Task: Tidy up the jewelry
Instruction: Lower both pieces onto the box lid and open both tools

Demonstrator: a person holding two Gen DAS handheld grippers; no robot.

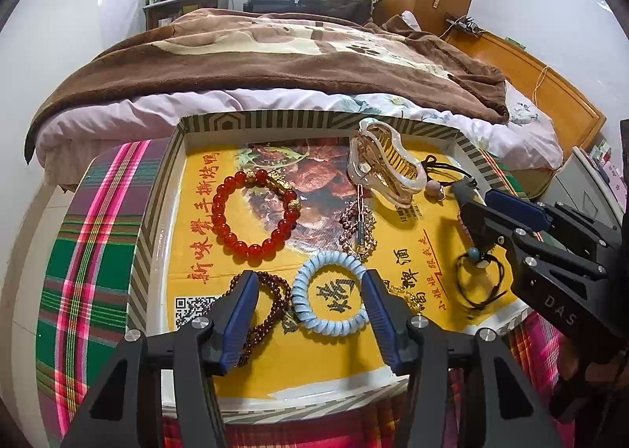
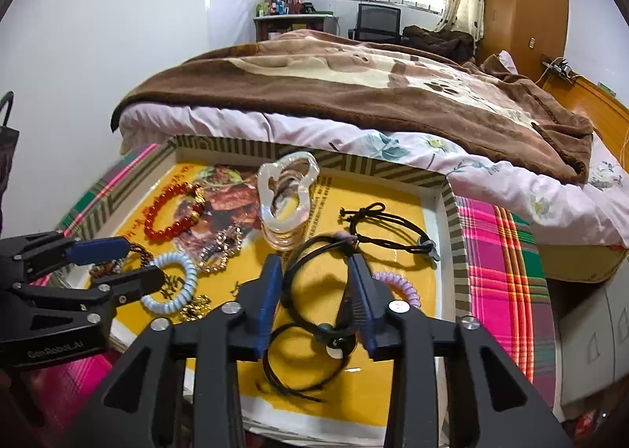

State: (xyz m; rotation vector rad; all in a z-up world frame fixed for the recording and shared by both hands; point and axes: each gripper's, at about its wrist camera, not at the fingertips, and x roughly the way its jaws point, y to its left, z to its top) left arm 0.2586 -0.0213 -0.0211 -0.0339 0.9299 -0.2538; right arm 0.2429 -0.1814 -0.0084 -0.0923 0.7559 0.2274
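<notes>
While the tray (image 1: 173, 157) sits on a plaid cloth (image 1: 86, 251), the left gripper (image 1: 308, 296) hovers with fingers spread wide either side of the pale blue coil bracelet (image 1: 332, 292), not gripping it. At ten o'clock from that coil lies the red bead bracelet (image 1: 253, 214); at one o'clock stands the clear hair claw (image 1: 387, 166). Farther right, the right gripper (image 2: 314, 282), also wide open, straddles a black cord bracelet (image 2: 314, 286) without closing; a lilac coil (image 2: 397, 284) lies just beside it at three o'clock.
</notes>
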